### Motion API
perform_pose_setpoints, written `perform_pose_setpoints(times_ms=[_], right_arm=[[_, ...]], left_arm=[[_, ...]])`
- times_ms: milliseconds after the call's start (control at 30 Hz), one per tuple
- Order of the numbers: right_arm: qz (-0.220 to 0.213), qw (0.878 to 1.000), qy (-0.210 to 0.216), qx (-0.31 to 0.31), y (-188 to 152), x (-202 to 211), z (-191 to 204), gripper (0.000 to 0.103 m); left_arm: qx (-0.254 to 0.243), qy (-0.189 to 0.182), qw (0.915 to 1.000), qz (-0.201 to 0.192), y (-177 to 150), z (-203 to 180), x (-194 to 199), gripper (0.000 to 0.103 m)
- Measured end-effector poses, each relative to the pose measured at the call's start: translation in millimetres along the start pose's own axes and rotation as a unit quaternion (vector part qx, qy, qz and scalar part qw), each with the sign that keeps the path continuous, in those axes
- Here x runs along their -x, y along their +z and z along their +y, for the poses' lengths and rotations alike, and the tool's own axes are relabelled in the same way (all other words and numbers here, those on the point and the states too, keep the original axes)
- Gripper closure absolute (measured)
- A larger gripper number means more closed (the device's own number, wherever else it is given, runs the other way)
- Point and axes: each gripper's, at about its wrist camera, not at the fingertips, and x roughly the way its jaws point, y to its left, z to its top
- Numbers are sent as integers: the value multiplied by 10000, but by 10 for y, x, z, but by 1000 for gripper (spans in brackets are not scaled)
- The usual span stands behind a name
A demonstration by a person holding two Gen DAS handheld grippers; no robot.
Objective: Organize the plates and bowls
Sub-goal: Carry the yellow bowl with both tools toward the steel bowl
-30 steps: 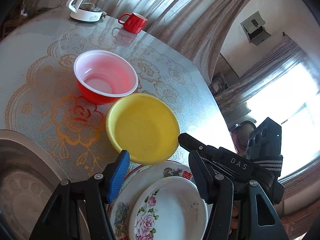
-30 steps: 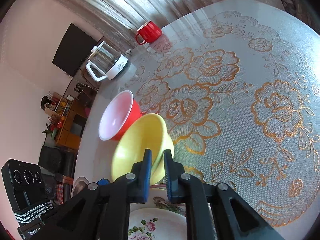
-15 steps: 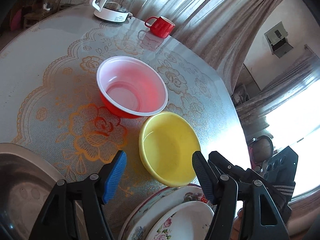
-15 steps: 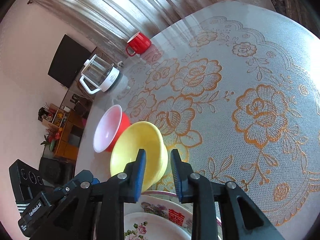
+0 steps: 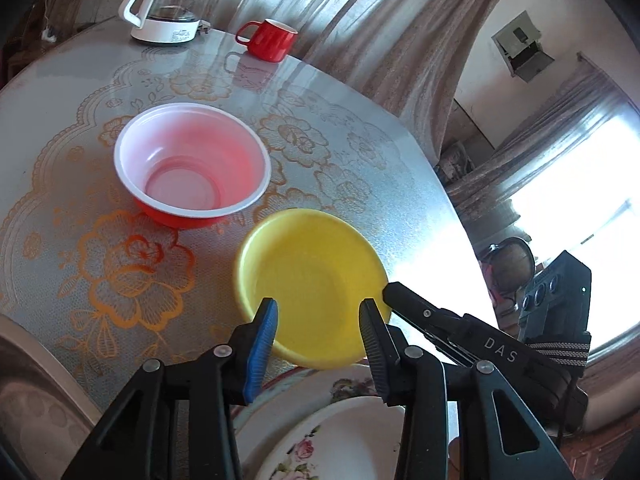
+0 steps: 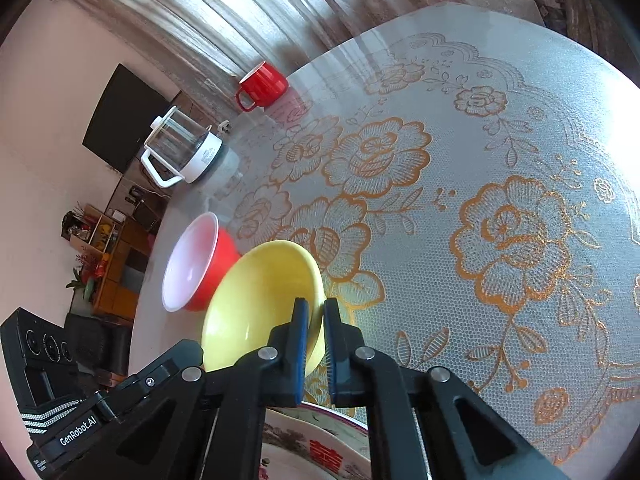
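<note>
Table (image 6: 500, 168) w/ gold-rose cloth, same as 1 s ago. Yellow bowl (image 5: 316, 280), plain, glossy, now sits lower and nearer the left gripper (image 5: 318, 320), beside red bowl (image 5: 192, 168). Left jaws closing, straddling the near rim, not touching. Right gripper (image 6: 316, 320) re-clamped on the bowl's rim.
</note>
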Motion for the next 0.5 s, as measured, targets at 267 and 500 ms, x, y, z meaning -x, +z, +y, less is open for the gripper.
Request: perform_pose_setpoints(times_ms=[267,500], right_arm=[[-65,9989,-404,219,-5,43,75,97],[-35,9988,-469,131,-9,-2,-53,97]], left_arm=[[296,262,9990,-229,100,114,155,46],[578,215,9980,118,176,292,-37,44]])
